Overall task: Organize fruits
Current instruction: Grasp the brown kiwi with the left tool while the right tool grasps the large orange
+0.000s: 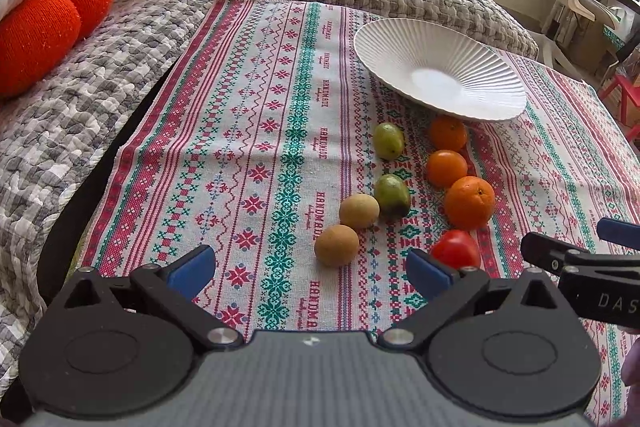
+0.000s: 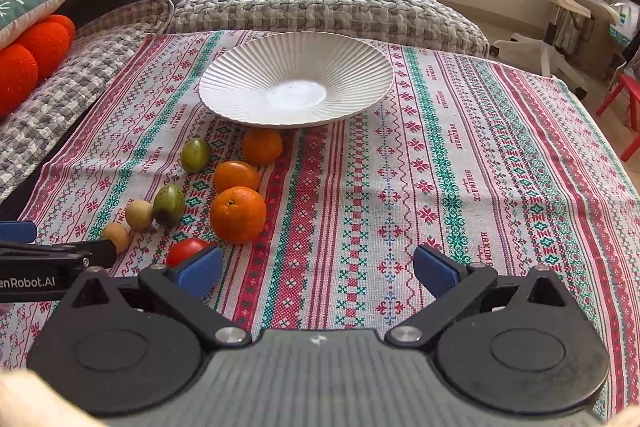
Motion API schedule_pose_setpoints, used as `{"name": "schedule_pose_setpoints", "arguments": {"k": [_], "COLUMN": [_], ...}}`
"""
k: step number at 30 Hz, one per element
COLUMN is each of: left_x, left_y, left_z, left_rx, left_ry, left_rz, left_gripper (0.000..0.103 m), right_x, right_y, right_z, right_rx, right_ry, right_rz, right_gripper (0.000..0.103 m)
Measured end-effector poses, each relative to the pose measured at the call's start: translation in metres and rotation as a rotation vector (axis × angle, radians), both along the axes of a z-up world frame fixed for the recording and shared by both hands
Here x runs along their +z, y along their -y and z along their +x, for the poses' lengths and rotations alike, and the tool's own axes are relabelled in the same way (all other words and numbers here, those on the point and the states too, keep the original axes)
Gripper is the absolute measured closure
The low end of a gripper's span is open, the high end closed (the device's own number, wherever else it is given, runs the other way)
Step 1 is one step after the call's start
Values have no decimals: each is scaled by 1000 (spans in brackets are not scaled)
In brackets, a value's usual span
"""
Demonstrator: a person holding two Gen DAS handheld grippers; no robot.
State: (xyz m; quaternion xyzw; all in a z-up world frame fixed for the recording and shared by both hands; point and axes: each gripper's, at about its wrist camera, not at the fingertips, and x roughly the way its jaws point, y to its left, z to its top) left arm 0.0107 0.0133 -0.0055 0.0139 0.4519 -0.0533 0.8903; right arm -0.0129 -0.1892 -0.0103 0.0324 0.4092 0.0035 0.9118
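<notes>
Patterned cloth [image 2: 440, 167] covers the surface, woven "HANDMADE" repeated along its stripes; what lies beneath stays hidden. White ribbed plate [image 2: 296, 83] sits empty at centre. Fruit lies loose on the cloth in front of it: three oranges, nearest one [image 2: 238, 214] largest; two green fruits [image 2: 169, 205]; two tan round fruits [image 1: 336, 245], kind unclear. Red tomato [image 1: 456, 249] half hidden behind claw pads in both views. Left claw [image 1: 312, 267] wide, empty; its side reads "enRobot.AI", cut off. Right claw [image 2: 318, 269] wide, empty; left view shows "DAS" on it.
</notes>
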Motion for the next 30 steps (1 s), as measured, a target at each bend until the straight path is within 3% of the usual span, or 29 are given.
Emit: {"name": "schedule_pose_setpoints", "arguments": {"k": [5,11,24,30], "left_x": [-5,-10,-19,-22], "left_y": [-5,-9,-11,-9], "left_z": [4,8,11,14], "left_rx": [-16,-35,-83,-95], "left_ry": [-4,-8,-32,-28], "left_rz": [-31,-53,-123,-124], "left_gripper": [14,30,86,87], "right_x": [-2,-6,-15,-18], "right_y": [0,-2,-11,-10], "right_z": [3,7,25,38], "right_rx": [17,41,111,86], "right_ry": [-3,-14,-33,-50], "right_rz": [30,55,142,191], "right_gripper": [7,16,41,47]}}
